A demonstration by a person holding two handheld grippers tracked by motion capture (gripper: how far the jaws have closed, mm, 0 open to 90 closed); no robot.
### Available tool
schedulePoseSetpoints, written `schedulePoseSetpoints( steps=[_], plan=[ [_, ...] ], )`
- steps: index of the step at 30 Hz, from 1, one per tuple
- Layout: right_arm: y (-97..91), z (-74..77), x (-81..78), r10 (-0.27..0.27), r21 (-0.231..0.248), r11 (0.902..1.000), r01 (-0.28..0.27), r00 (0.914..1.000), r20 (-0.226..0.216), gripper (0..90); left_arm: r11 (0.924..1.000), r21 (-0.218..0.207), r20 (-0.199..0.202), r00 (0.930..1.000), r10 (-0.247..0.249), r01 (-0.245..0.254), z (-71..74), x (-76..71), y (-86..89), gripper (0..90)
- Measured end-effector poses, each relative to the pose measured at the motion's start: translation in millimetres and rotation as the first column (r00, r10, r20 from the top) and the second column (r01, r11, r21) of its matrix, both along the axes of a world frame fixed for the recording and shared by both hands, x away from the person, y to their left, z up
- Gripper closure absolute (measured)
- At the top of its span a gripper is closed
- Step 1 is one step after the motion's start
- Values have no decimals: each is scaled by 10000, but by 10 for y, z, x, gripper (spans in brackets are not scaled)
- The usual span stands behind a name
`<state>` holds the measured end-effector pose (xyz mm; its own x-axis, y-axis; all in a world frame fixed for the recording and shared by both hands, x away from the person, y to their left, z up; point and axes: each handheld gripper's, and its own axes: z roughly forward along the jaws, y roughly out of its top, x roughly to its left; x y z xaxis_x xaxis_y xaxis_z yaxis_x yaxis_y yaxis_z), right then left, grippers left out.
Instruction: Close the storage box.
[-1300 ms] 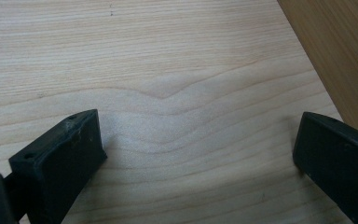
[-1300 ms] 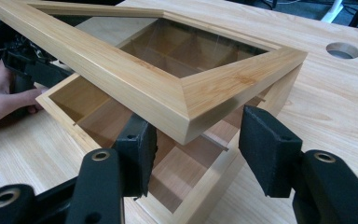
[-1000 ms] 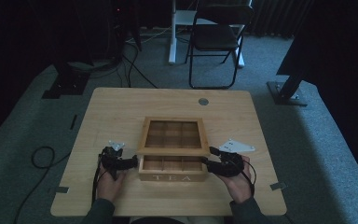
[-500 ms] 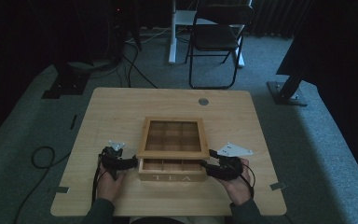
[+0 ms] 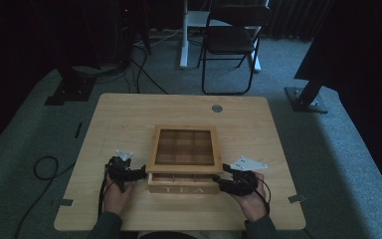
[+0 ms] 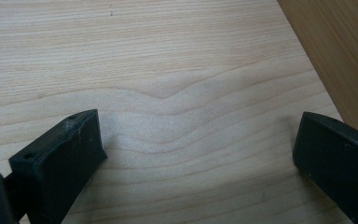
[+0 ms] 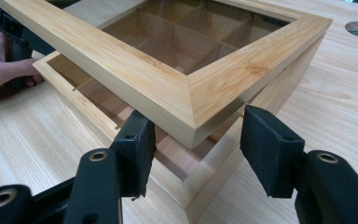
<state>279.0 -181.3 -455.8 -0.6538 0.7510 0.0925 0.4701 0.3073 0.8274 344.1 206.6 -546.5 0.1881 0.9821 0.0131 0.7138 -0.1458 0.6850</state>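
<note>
The lid (image 7: 177, 74) of the wooden tea box (image 5: 183, 183) now stands raised off the box front edge, where 1.0 s ago it sat nearly flush, so the job in hand is judged to be opening the box, which sits at the near middle of the table (image 5: 129, 114). The right gripper (image 7: 200, 140) has its 2 jaws parted around the lid's near corner and clamps nothing. The left gripper (image 6: 196, 154) is also spread wide over bare tabletop just beside the box wall, holding nothing.
</note>
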Motion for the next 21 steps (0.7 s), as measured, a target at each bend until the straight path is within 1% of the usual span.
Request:
schedulePoseSetpoints(
  steps=[7,15,21],
  plan=[
    [4,-36,-11,-11,-15,10000,11,10000,-16,447,10000,0,-1,10000,3,-3,0,0,0,16],
    [27,-87,-36,10,-261,9997,-8,10000,80,446,10000,0,-4,10000,2,-2,1,0,0,16],
    [33,-120,-51,28,-369,9993,-26,10000,55,443,10000,1,-4,10000,3,-3,1,0,0,16]
  ],
)
